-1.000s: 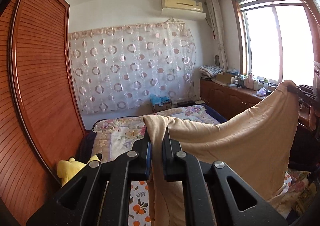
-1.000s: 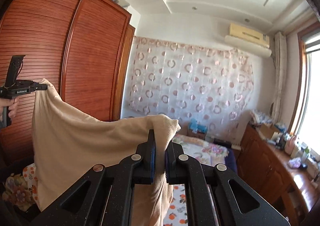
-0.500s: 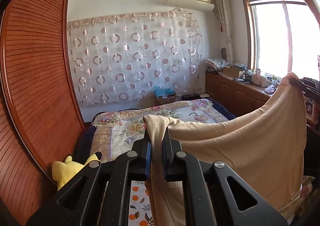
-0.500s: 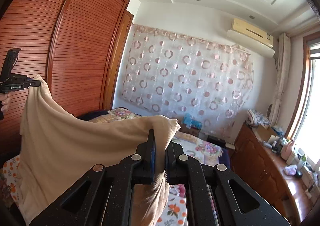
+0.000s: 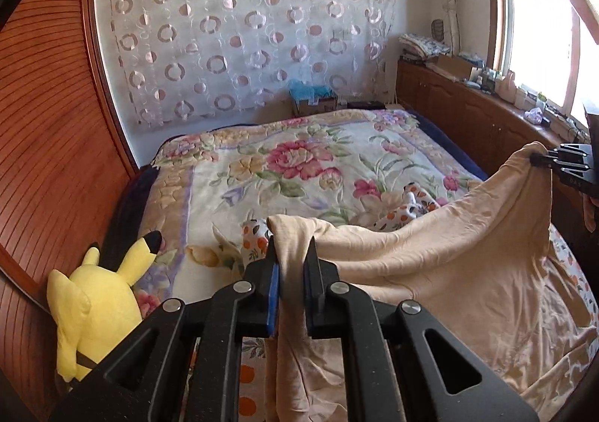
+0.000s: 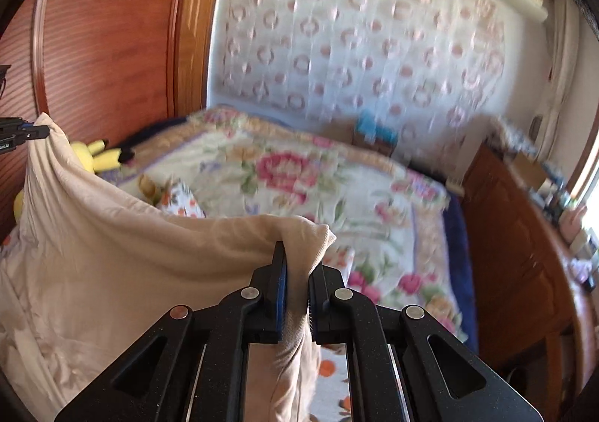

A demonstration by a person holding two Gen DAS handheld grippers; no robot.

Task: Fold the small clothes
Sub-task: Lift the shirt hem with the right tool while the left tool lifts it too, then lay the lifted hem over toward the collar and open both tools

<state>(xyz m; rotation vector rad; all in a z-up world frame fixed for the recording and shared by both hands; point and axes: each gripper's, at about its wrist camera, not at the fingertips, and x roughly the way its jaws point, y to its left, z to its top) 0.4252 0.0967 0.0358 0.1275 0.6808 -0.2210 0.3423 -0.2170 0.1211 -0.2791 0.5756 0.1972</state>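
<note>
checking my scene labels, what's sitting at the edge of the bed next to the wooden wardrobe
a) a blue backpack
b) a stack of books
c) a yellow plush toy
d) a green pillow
c: a yellow plush toy with black-tipped ears sits by the floral bed cover, against the wooden wardrobe; no backpack, books or green pillow show there.

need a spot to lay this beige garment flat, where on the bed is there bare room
The floral blanket is bare across its middle and far end, toward the dotted curtain. The near end is crowded: orange-print clothes lie there, the beige garment drapes over them, and a yellow plush sits beside the wardrobe.
</note>
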